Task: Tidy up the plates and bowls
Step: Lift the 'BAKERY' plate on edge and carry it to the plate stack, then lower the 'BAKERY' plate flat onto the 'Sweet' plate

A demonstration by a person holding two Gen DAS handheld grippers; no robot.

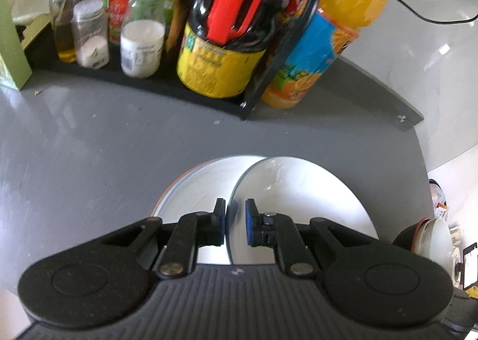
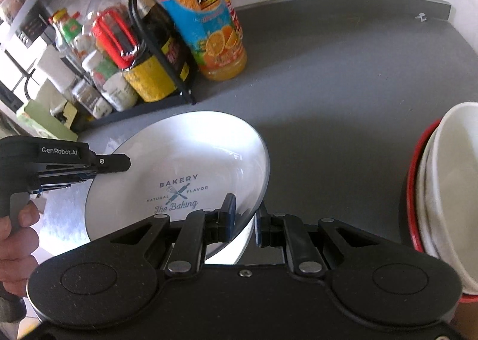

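Plate stacking midway, bowls already nested

My right gripper [image 2: 243, 225] and left gripper [image 1: 234, 225] both pinch the glossy white printed plate [image 2: 179, 166] tilted above another white plate [image 1: 191, 187]; stacked white bowls [image 2: 448, 190] sit right.

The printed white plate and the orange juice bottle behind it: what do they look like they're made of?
The white plate looks like glazed ceramic or porcelain: a glossy surface with sharp highlights and a printed bakery logo. Melamine cannot be ruled out. The orange juice bottle looks like clear plastic: the liquid shows through moulded ridges, under a glossy wrap label.
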